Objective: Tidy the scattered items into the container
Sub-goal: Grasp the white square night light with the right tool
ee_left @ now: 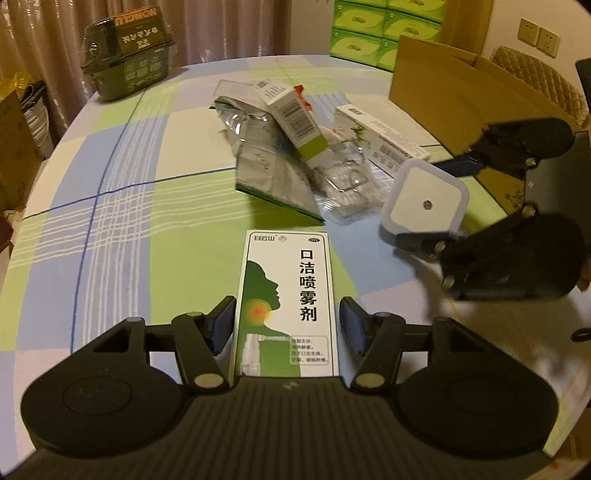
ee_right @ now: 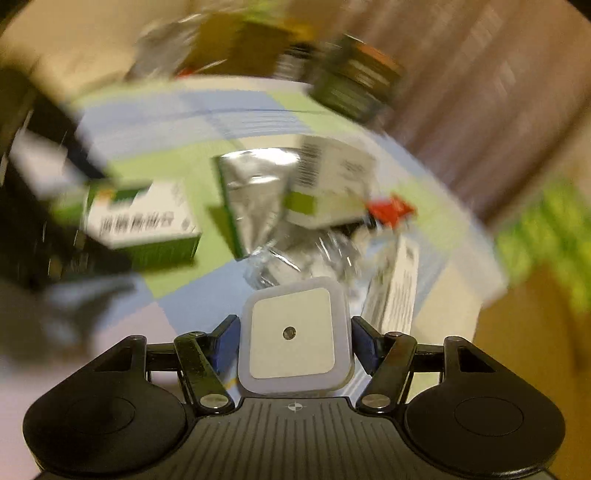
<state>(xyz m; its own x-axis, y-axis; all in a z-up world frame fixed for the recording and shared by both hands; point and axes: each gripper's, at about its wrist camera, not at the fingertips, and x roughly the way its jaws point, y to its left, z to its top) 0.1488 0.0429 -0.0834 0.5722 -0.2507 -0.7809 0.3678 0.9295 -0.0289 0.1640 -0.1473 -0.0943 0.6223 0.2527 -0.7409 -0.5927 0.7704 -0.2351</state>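
Note:
A white and green throat spray box (ee_left: pixel 286 302) lies flat on the checked tablecloth between the jaws of my left gripper (ee_left: pixel 288 325). The left pad is at its edge and a thin gap shows at the right pad, so this gripper is open around it. My right gripper (ee_right: pixel 295 343) is shut on a white square night light (ee_right: pixel 293 334), its pads against both sides. From the left wrist view the right gripper (ee_left: pixel 434 203) holds the night light (ee_left: pixel 424 205) tilted, in front of the open cardboard box (ee_left: pixel 443 81). The right wrist view is blurred.
A pile lies mid-table: a foil pouch (ee_left: pixel 266 162), a small white-green box (ee_left: pixel 299 122), a long white box (ee_left: pixel 380 136) and a clear blister pack (ee_left: pixel 343 184). A dark green package (ee_left: pixel 129 62) stands at the far left edge. Green tissue packs (ee_left: pixel 369 33) are stacked behind.

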